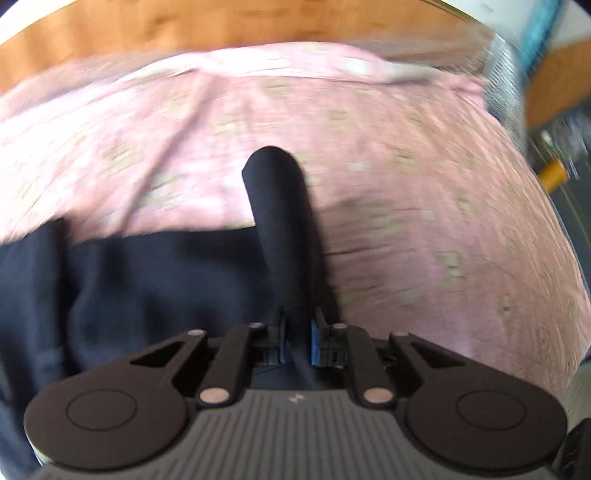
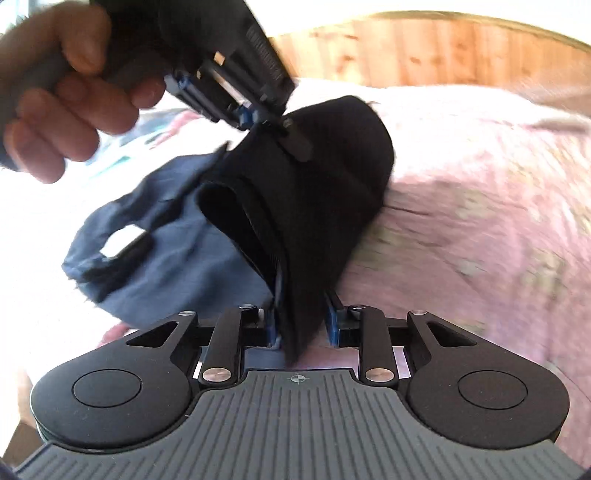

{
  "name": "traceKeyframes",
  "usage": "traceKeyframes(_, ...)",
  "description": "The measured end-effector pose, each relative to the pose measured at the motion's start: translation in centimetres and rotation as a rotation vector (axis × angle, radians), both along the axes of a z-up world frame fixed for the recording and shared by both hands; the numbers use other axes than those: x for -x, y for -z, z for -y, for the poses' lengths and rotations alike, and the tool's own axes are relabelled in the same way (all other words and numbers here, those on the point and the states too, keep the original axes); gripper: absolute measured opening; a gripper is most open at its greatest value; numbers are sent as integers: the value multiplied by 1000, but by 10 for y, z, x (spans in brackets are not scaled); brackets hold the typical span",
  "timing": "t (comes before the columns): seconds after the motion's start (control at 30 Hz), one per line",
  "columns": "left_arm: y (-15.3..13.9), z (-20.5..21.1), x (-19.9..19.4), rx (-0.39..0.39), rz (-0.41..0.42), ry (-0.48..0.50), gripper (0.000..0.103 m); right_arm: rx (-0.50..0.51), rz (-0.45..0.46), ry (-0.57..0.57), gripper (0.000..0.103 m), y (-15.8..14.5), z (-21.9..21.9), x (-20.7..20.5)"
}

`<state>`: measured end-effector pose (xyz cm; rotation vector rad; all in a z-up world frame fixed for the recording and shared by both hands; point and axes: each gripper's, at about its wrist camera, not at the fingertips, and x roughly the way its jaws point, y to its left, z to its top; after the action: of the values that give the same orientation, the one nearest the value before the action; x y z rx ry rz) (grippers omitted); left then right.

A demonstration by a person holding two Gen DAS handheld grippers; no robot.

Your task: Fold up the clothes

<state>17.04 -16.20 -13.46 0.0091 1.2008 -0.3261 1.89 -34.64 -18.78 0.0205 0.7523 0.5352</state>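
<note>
A dark navy garment (image 1: 277, 221) is held up over the bed between both grippers. In the left wrist view a narrow fold of it stands up from my left gripper (image 1: 297, 332), whose blue pads are shut on the cloth. The rest hangs dark at the lower left. In the right wrist view my right gripper (image 2: 301, 325) is shut on the lower end of the same garment (image 2: 314, 184). My left gripper (image 2: 266, 122) pinches its upper edge at the top left. A lighter blue part (image 2: 166, 240) of the cloth sags to the left.
A pink patterned bedspread (image 1: 406, 147) (image 2: 480, 203) covers the bed under the garment. A wooden headboard (image 1: 184, 26) (image 2: 443, 51) runs along the far side. A person's hand (image 2: 70, 92) grips the left tool. The bedding at the left is overexposed.
</note>
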Motion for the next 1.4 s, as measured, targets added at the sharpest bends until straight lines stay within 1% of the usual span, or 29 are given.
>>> traceKeyframes(0.03, 4, -23, -1, 12, -12, -28, 12, 9, -1, -18, 29, -2, -12, 2)
traceKeyframes(0.13, 38, -66, -6, 33, -51, -69, 12, 85, -17, -64, 29, 6, -49, 4)
traceKeyframes(0.2, 56, -88, -7, 62, -73, -97, 13, 124, -51, -71, 28, 12, -66, 7)
traceKeyframes(0.23, 63, -96, -6, 83, -80, -111, 15, 142, -68, -75, 28, 15, -74, 8)
traceKeyframes(0.27, 65, -102, -4, 97, -75, -122, 21, 148, -88, -72, 28, 16, -79, 10)
traceKeyframes(0.33, 69, -112, 2, 128, -64, -131, 25, 122, -122, -71, 29, 14, -82, 10)
traceKeyframes(0.37, 73, -114, 2, 138, -61, -124, 25, 107, -137, -70, 29, 13, -83, 11)
traceKeyframes(0.4, 75, -117, 3, 156, -59, -120, 25, 63, -133, -60, 29, 5, -78, 13)
traceKeyframes(0.5, 80, -129, 2, 272, -67, -130, 29, -59, -105, 39, 30, -19, -66, 11)
traceKeyframes(0.53, 81, -130, 3, 294, -69, -129, 28, -67, -100, 73, 31, -24, -65, 7)
traceKeyframes(0.57, 79, -132, 5, 290, -62, -131, 14, -50, -105, 93, 31, -23, -67, 1)
traceKeyframes(0.6, 77, -134, 7, 286, -56, -134, 12, -13, -121, 101, 31, -18, -72, -4)
traceKeyframes(0.67, 75, -141, 14, 274, -49, -161, 12, 49, -208, 82, 31, 5, -87, -14)
traceKeyframes(0.7, 77, -139, 17, 244, -47, -153, 12, 70, -271, 59, 31, 18, -92, -15)
traceKeyframes(0.73, 80, -137, 21, 195, -35, -128, 13, 74, -263, 43, 32, 20, -95, -11)
traceKeyframes(0.77, 81, -135, 23, 174, -17, -104, 16, 78, -257, 29, 32, 21, -97, -7)
traceKeyframes(0.83, 78, -140, 24, 219, -14, -115, 19, 76, -274, 32, 33, 10, -96, -7)
traceKeyframes(0.9, 67, -152, 29, 278, 1, -147, 23, 53, -224, 55, 33, -7, -91, -13)
traceKeyframes(1.0, 42, -162, 52, 297, 79, -154, 25, 55, -192, 126, 33, -25, -82, -47)
traceKeyframes(1.03, 37, -164, 60, 314, 83, -151, 25, 57, -182, 150, 33, -31, -79, -58)
traceKeyframes(1.07, 37, -164, 66, 338, 74, -142, 25, 70, -186, 171, 33, -28, -77, -73)
traceKeyframes(1.13, 41, -158, 75, 365, 40, -99, 25, 91, -237, 196, 34, -8, -77, -99)
traceKeyframes(1.17, 46, -152, 77, 346, 31, -78, 25, 101, -262, 209, 34, 2, -77, -112)
traceKeyframes(1.2, 52, -143, 80, 296, 37, -57, 25, 109, -285, 221, 33, 11, -77, -125)
traceKeyframes(1.23, 58, -137, 81, 245, 42, -43, 25, 98, -287, 225, 36, 13, -76, -129)
traceKeyframes(1.3, 58, -140, 87, 224, 41, -50, 23, 87, -309, 239, 36, 10, -75, -136)
traceKeyframes(1.33, 58, -141, 91, 214, 42, -53, 23, 75, -285, 247, 37, -1, -75, -136)
traceKeyframes(1.37, 51, -141, 95, 229, 74, -62, 24, 65, -262, 252, 37, -11, -77, -137)
traceKeyframes(1.4, 45, -150, 101, 228, 99, -80, 26, 73, -262, 227, 38, -8, -85, -141)
